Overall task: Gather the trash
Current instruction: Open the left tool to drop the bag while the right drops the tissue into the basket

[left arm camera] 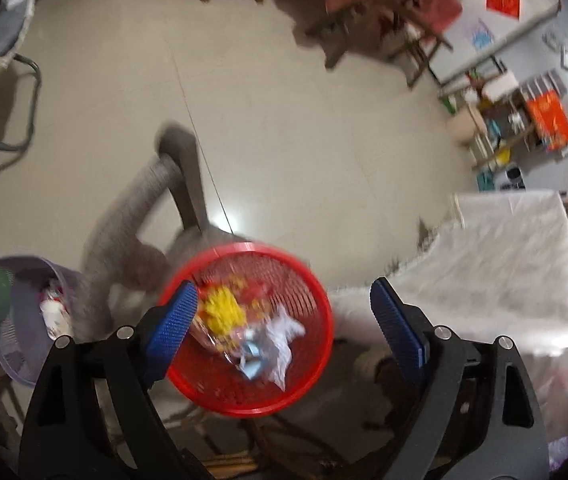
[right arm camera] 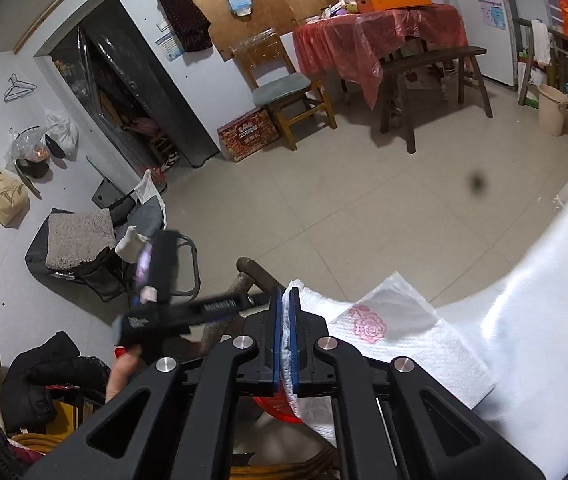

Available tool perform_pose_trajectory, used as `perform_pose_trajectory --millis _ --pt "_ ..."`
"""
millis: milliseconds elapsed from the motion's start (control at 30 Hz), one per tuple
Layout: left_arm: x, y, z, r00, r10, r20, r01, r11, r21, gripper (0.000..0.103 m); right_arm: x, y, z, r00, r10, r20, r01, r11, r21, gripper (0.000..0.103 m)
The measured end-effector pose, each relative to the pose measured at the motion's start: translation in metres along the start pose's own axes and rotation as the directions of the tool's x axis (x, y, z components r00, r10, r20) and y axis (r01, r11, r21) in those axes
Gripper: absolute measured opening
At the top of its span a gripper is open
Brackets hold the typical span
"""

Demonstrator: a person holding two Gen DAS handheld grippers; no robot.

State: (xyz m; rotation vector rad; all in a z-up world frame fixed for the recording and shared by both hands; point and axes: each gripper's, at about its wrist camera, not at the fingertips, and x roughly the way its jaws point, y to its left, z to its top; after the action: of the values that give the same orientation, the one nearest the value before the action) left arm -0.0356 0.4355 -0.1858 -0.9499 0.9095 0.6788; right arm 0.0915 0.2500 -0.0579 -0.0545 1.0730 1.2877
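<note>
- Right wrist view shows the right gripper (right arm camera: 282, 336) closed on a white paper napkin (right arm camera: 399, 344) with a pink rose print; the blue pads (right arm camera: 277, 332) pinch its left edge.
- From the pads the napkin spreads out to the right of the tool, lying almost flat, with its long axis across the view — one end hangs down below the jaws.
- Right of the tool, a white cloth-covered table (right arm camera: 543, 320) curves along the frame edge; the napkin overlaps it, but I cannot tell if they touch.
- Under the gripper, only a small red piece of the red basket (right arm camera: 274, 408) is visible; the black gripper body hides the rest.
- Left wrist view shows what the other view does not: the whole red basket (left arm camera: 315, 344) just ahead of the left gripper (left arm camera: 284, 316), holding yellow, red and white trash (left arm camera: 252, 332).
- The left gripper is wide open and holds nothing; its left pad overlaps the basket rim in the picture.
- Left of this tool stands a grey mesh bin (left arm camera: 8, 320) with some trash inside.
- This view is blurred by motion — the trash pieces are hard to name.
</note>
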Motion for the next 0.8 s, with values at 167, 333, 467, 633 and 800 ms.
perform_pose_trajectory --millis 167,333,467,633,800 --pt "-0.033 0.003 0.009 0.989 0.068 0.131 -0.068 0.998 -0.008 0.090 0.015 0.013 0.000 0.999 0.025 -0.038 -0.025 1.000 -0.013 0.003" --pt "-0.037 0.003 0.014 0.986 0.060 0.154 -0.058 0.998 -0.018 0.092 0.044 0.024 -0.009 0.994 0.025 -0.102 -0.029 0.999 -0.034 0.003" --pt "-0.036 0.008 0.015 0.987 0.047 0.152 -0.041 0.998 -0.041 0.092 0.086 0.026 -0.025 0.982 0.018 -0.190 -0.026 0.999 -0.036 0.003" --pt "-0.033 0.009 0.016 0.987 0.061 0.152 -0.054 0.997 -0.049 0.093 0.138 0.018 -0.039 0.955 0.021 -0.297 -0.028 0.999 -0.018 0.003" --pt "-0.032 0.014 0.017 0.985 0.067 0.156 -0.057 0.996 -0.071 0.093 0.171 0.010 -0.051 0.930 0.076 -0.359 -0.064 0.997 0.045 0.008"
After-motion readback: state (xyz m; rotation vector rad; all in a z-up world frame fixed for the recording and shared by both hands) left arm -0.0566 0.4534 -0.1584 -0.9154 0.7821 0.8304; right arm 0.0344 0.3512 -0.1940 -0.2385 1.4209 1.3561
